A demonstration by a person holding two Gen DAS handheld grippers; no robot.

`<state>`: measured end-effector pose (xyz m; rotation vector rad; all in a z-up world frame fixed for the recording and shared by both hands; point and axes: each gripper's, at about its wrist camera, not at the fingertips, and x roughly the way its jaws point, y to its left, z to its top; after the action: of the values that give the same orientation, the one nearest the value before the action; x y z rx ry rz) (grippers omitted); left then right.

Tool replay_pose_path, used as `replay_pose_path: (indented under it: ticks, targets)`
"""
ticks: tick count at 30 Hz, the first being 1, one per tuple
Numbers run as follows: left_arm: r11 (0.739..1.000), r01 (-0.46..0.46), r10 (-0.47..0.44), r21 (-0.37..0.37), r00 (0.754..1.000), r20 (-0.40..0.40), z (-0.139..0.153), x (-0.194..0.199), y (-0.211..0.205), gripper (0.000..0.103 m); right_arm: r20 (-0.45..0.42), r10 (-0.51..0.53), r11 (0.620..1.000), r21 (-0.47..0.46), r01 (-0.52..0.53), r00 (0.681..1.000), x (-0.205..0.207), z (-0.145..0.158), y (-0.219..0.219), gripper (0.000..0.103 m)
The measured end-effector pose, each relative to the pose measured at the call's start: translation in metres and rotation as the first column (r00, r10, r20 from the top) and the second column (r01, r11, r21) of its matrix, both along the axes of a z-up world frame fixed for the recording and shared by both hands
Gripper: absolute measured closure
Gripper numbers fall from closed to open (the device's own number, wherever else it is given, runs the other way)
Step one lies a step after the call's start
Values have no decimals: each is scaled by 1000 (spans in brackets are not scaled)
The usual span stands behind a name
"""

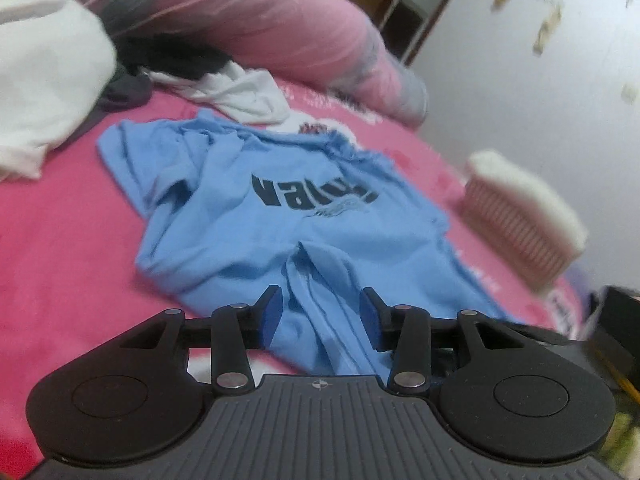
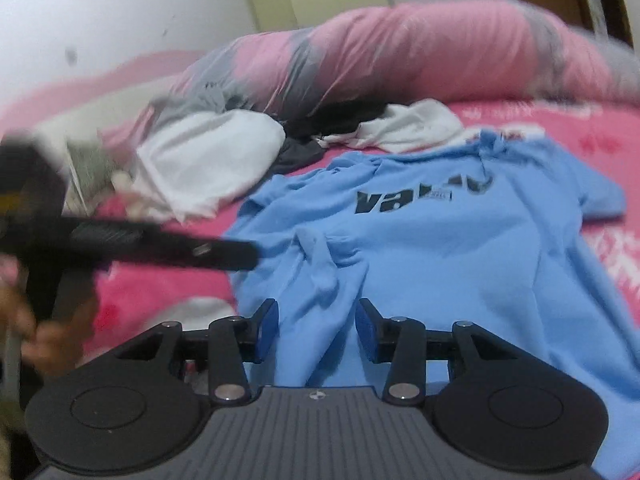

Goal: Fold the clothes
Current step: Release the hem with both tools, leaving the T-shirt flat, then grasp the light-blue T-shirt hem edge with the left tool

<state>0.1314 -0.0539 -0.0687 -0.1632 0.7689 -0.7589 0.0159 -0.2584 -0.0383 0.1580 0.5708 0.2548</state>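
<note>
A light blue T-shirt with dark lettering lies spread and wrinkled on the pink bedsheet. My left gripper is open, its blue pads on either side of a raised fold at the shirt's near hem. My right gripper is open too, straddling the near edge of the same shirt. The left gripper also shows blurred in the right wrist view, at the shirt's left side. Neither gripper holds cloth.
A white garment and another white cloth lie beyond the shirt with dark clothes. A pink and grey duvet roll runs along the back. A striped pink folded item sits right, near the wall.
</note>
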Motion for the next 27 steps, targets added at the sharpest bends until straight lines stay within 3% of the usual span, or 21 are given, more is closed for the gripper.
replay_pose_path:
  ticks: [3, 9, 14, 16, 17, 18, 19, 23, 27]
  targets:
    - [999, 12, -12, 38, 1000, 9, -3, 10, -11, 61, 49, -9, 998, -58, 12, 999, -2, 3, 2, 60]
    - [997, 50, -51, 53, 998, 25, -5, 22, -24, 61, 72, 0, 1000, -25, 2, 997, 8, 3, -12, 61]
    - [999, 35, -34, 13, 999, -35, -16, 37, -31, 62, 52, -24, 1000, 11, 23, 998, 10, -8, -20, 61]
    - [1000, 19, -20, -11, 999, -42, -16, 38, -31, 74, 48, -40, 999, 21, 39, 998, 9, -11, -24, 61]
    - [1000, 11, -12, -20, 999, -41, -14, 37, -31, 85, 46, -49, 999, 25, 48, 998, 8, -12, -26, 61]
    - [999, -3, 2, -37, 999, -42, -12, 35, -28, 98, 44, -56, 998, 29, 55, 997, 7, -12, -28, 61]
    - [998, -20, 18, -56, 999, -44, -10, 32, -25, 100, 42, -63, 998, 32, 62, 997, 6, -11, -29, 61]
    - [973, -102, 89, -206, 994, -69, 13, 7, 9, 103, 53, -79, 997, 20, 78, 995, -2, -5, -30, 61]
    - [918, -185, 161, -350, 982, -97, 38, -34, 55, 103, 100, -66, 998, 0, 66, 993, -19, 11, -23, 61]
